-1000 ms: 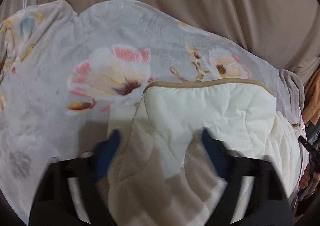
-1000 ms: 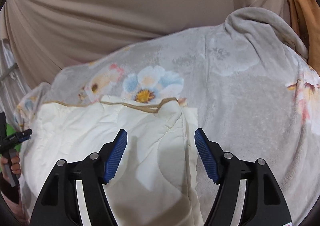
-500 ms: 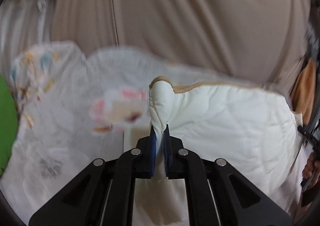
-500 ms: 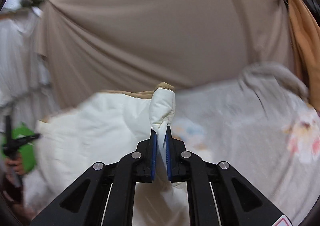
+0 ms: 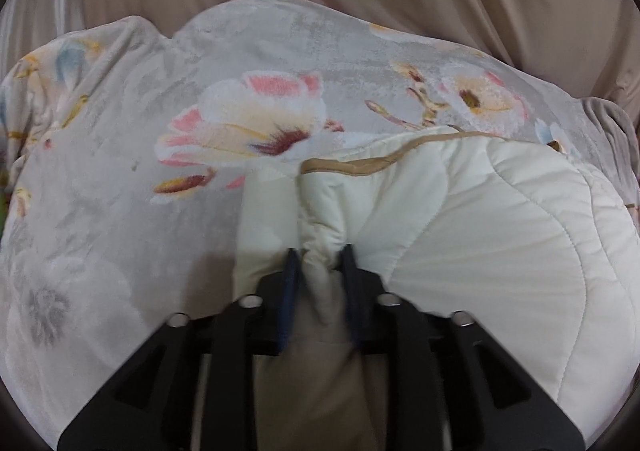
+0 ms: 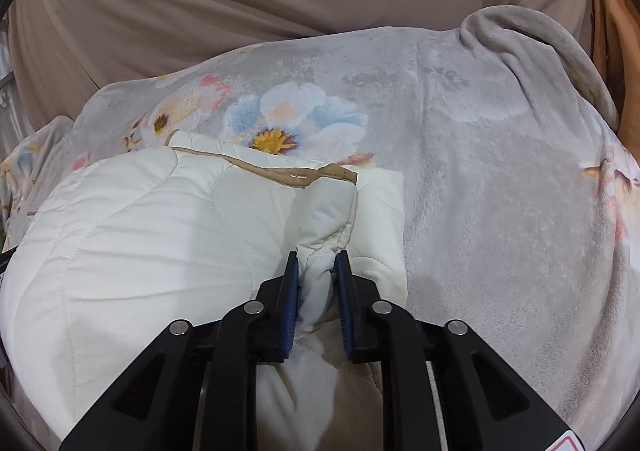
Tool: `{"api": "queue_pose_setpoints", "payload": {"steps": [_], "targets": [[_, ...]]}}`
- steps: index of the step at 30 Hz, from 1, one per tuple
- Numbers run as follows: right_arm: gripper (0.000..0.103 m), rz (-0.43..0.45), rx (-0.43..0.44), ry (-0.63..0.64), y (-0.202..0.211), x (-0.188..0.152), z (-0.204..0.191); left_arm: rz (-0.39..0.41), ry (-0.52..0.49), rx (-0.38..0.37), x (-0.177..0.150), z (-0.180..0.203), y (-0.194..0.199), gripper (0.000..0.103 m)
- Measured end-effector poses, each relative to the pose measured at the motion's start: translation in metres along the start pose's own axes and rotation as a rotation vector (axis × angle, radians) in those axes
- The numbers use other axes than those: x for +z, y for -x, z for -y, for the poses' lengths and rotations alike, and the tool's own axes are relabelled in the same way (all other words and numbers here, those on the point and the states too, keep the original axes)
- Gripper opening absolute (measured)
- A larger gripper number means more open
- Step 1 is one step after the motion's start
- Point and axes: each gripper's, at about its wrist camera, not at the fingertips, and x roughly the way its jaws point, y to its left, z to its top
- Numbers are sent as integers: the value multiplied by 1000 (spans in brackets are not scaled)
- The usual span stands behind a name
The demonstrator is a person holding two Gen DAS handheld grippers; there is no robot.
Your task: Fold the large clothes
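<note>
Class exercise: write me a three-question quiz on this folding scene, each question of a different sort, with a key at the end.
1. True or false: the left gripper is shut on the quilt.
2. What lies under the quilt? A) bare wood B) floral blanket C) tiled floor
3. Fill in: the trim along the quilt's edge is ____ in colour.

Key: 1 true. 2 B. 3 tan. The right gripper also pinches a fold of the quilt.
</note>
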Motion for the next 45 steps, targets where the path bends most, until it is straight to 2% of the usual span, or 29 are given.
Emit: {"api": "queue_pose_setpoints", "payload": {"steps": [1, 2, 4, 6, 8, 10, 12, 14, 16, 18, 20, 23, 26, 30, 32, 34, 36, 39, 45], "targets": [[27, 8, -19, -9, 5, 1, 1, 12, 14, 20, 3, -2, 8, 38], [29, 18, -30, -20, 10, 4, 3, 25, 21, 15, 5, -4, 17, 41], [29, 85, -42, -54, 38, 10, 5, 77, 31, -28, 10, -7, 46, 44], [33, 161, -20, -67, 67, 19, -1, 140, 19, -67, 19, 0, 75, 51], [33, 219, 77, -45, 93, 32, -21, 196, -26, -124, 31, 22, 102, 58], [33, 221, 183, 31, 100, 43, -59, 211, -89, -188, 38, 52, 111, 60], [33, 179, 279, 116, 92, 45, -99, 175, -156, -252, 38, 86, 101, 61], [28, 95, 358, 217, 68, 38, -147, 124, -206, -259, 35, 111, 78, 61], [23, 44, 331, 333, 44, 25, -181, 72, -251, -219, 28, 127, 45, 61], [23, 2, 258, 407, 17, 15, -192, 27, -260, -161, 24, 124, 13, 62], [22, -18, 248, 382, 2, 15, -175, 46, -237, -145, 25, 109, 5, 64], [22, -12, 172, 266, -4, 30, -125, 54, -165, -85, 34, 73, -4, 66], [22, -15, 73, 128, -13, 41, -64, 35, -92, -76, 40, 41, -16, 66], [20, -35, 11, -6, -27, 43, -6, 49, -59, -54, 41, 26, -24, 67], [14, -50, 32, -41, -33, 39, 5, 56, -51, -52, 39, 25, -29, 67], [14, -53, 42, -58, -38, 37, 7, 58, -72, -23, 36, 30, -33, 67], [14, -48, 10, -29, -41, 36, 1, 55, -93, -1, 36, 34, -35, 68], [14, -53, -25, 9, -42, 34, -7, 35, -94, -7, 37, 34, -40, 70], [16, -63, -34, 20, -42, 34, -9, 35, -119, 31, 36, 40, -41, 70]]}}
